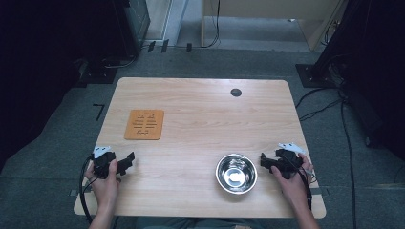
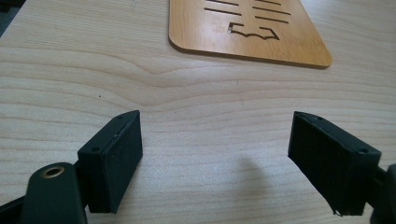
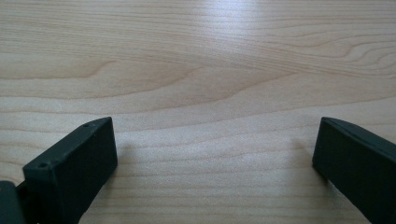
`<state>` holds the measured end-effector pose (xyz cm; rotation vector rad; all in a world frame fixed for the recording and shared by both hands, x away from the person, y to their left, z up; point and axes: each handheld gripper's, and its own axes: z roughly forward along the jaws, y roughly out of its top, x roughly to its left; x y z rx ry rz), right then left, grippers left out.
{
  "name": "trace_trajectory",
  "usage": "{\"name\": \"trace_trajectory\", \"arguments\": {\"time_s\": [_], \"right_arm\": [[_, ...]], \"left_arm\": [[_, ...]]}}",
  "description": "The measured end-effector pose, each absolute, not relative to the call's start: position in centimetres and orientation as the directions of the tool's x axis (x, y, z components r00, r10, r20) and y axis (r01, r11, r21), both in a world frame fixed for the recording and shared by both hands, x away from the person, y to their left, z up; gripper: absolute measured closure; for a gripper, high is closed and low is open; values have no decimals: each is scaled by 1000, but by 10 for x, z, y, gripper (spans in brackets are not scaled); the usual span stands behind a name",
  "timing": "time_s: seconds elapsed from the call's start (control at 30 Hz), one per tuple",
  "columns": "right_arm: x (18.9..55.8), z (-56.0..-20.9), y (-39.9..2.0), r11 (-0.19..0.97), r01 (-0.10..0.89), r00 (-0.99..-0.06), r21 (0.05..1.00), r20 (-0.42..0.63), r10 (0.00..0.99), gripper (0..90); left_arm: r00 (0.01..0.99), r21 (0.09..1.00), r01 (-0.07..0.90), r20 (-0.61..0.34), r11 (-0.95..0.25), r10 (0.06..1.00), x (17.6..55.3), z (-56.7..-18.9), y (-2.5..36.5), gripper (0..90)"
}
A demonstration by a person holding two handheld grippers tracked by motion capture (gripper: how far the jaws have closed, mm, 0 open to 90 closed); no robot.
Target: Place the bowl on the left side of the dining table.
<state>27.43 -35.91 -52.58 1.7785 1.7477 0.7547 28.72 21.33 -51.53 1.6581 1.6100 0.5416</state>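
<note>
Light wood table (image 1: 200, 124) carries two things: a steel bowl (image 1: 236, 173) near your edge, right of centre, and a flat orange-brown wooden mat (image 1: 144, 124) with cut slots, left of centre and farther from you. Bowl is upright, nothing visible inside but reflections. Small dark round cap (image 1: 236, 92) sits in the tabletop near the far edge. Your left gripper (image 1: 125, 163) is low over the near-left part of the table, held in your left hand (image 1: 106, 183), jaws pointing right and slightly away from you. In the left gripper view its jaws stand wide apart with bare wood between them, nothing held; the mat (image 2: 247, 30) lies ahead, well apart from the jaw tips, and you can see its slots and one shaped cutout. Your right gripper (image 1: 266, 160) is just beside the bowl on its right, in your right hand (image 1: 291, 183), jaws pointing left toward the bowl rim. I cannot tell from the high view whether it touches the bowl. In the right gripper view the jaws are spread wide, only wood grain between them, nothing held. Black cable (image 1: 86, 191) loops from the left gripper off the near-left table edge. Grey carpet (image 1: 47, 157) surrounds the table, with cables (image 1: 344, 129) running over it on the right.
</note>
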Motion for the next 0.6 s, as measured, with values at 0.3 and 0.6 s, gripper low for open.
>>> {"name": "trace_trajectory", "arguments": {"time_s": [0.3,0.6], "right_arm": [[274,-526,-359,-23,704,7,710,25,1000,0],[275,-526,-359,-25,704,10,710,25,1000,0]], "left_arm": [[141,780,621,-207,76,968,284,-508,201,173],[228,800,600,-190,16,955,280,-502,166,173]]}}
